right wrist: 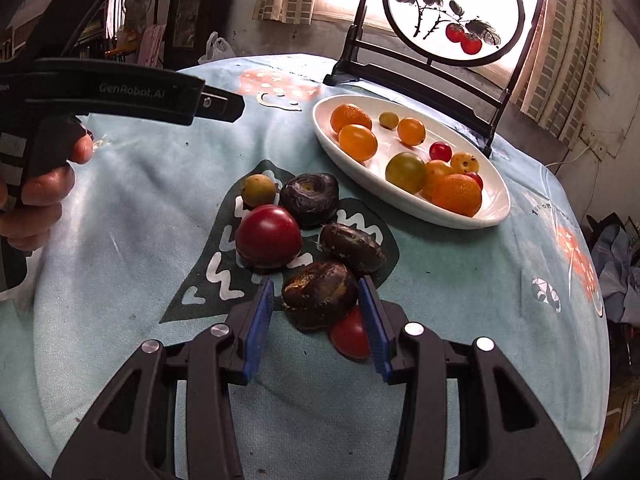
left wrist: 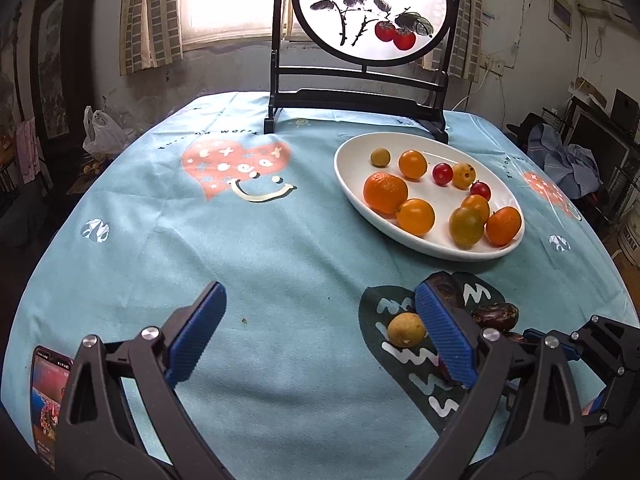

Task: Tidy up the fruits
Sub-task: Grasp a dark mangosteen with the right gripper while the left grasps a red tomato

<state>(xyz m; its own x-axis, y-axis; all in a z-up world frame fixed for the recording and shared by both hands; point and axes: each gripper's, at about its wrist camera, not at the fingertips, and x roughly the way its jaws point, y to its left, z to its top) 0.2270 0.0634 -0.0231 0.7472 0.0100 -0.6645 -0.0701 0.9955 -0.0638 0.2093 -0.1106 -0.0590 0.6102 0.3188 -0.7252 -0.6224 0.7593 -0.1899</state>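
Observation:
A white oval plate (left wrist: pixel 344 176) (right wrist: pixel 320 128) holds several oranges, yellow fruits and small red tomatoes. Loose on the blue tablecloth lie three dark wrinkled fruits (right wrist: pixel 320 294), a large red tomato (right wrist: pixel 268 236), a small red tomato (right wrist: pixel 350 334) and a small yellow-green fruit (right wrist: pixel 258 190) (left wrist: pixel 406 329). My right gripper (right wrist: pixel 316 300) is open, its blue pads on either side of the nearest dark fruit, not touching it. My left gripper (left wrist: pixel 320 320) is open wide and empty above bare cloth, left of the loose fruits.
A black-framed round painted screen (left wrist: pixel 372 12) stands at the table's far side behind the plate. A phone (left wrist: pixel 48 396) lies at the near left edge. The left gripper's body and the hand holding it (right wrist: pixel 44 184) show at the left in the right wrist view.

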